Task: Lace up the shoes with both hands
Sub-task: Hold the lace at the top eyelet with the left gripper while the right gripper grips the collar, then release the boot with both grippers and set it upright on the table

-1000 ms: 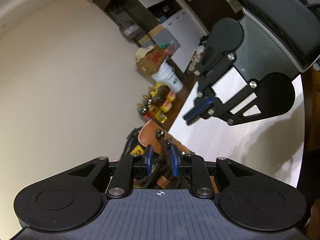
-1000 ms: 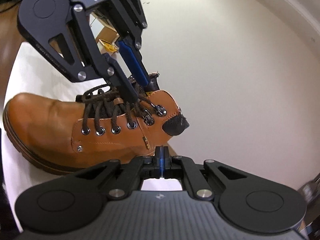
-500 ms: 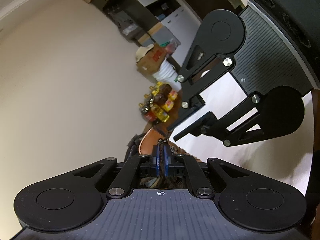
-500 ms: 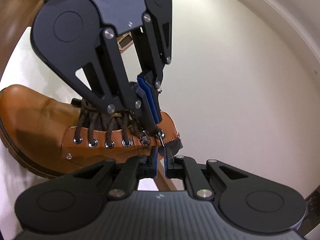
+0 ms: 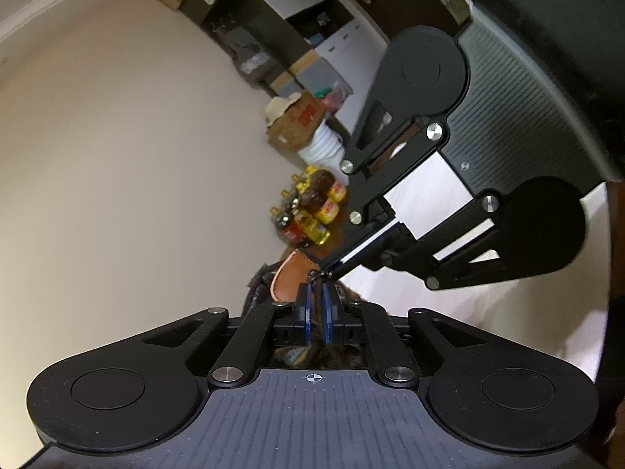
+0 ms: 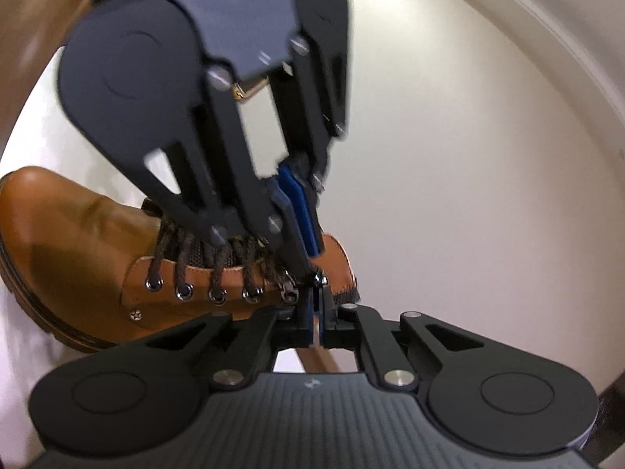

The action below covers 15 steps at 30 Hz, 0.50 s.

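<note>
A tan leather boot (image 6: 78, 234) with dark brown laces (image 6: 218, 262) lies on a white tabletop (image 6: 23, 351). In the right wrist view my right gripper (image 6: 317, 299) is shut at the boot's top hook, pinching the thin lace end there. My left gripper (image 6: 310, 267) reaches down from above, tips touching the same spot. In the left wrist view the left gripper (image 5: 316, 305) shows a narrow gap between its blue pads (image 5: 329, 312); its jaws are opening and I see nothing pressed between them. The right gripper (image 5: 326, 269) comes in from the upper right, above the boot collar (image 5: 291, 277).
Beyond the table edge stand several oil bottles (image 5: 312, 211), a white bucket (image 5: 324, 148) and a cardboard box (image 5: 297, 125) on the floor. Dark cabinets (image 5: 273, 39) line the far wall. A pale wall (image 6: 468, 156) fills the right wrist view's background.
The left jaws went from wide apart to nearly together, then parted slightly. The right jaws opened at the top hook and shut on the lace end. The two grippers drew closer.
</note>
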### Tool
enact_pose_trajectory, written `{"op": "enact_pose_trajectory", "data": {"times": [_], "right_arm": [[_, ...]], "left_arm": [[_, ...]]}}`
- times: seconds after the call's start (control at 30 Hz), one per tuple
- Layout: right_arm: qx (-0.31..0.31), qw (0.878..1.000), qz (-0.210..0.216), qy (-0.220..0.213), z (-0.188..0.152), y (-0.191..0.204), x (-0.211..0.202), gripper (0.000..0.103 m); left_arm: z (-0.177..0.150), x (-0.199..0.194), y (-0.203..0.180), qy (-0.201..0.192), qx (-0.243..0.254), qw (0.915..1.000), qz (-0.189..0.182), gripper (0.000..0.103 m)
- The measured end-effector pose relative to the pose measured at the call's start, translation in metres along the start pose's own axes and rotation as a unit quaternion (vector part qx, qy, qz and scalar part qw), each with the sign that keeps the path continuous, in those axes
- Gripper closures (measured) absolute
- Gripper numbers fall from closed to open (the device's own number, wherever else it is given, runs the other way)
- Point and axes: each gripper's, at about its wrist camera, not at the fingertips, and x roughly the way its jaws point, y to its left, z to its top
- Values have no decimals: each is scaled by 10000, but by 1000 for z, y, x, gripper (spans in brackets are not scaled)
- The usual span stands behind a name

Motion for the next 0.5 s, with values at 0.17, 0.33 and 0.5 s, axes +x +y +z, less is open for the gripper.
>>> {"op": "enact_pose_trajectory", "data": {"times": [0.17, 0.33, 0.5], "right_arm": [[406, 9980, 34, 476, -21, -9, -22, 100], [799, 9892, 329, 1182, -55, -4, -55, 100], [1230, 9807, 594, 1399, -78, -2, -62, 100]], "left_arm": [[-25, -32, 12, -141, -502, 9980, 361, 93], [-70, -39, 28, 302, -1082, 9924, 503, 93], [-114, -32, 23, 906, -1269, 9864, 528, 93]]}}
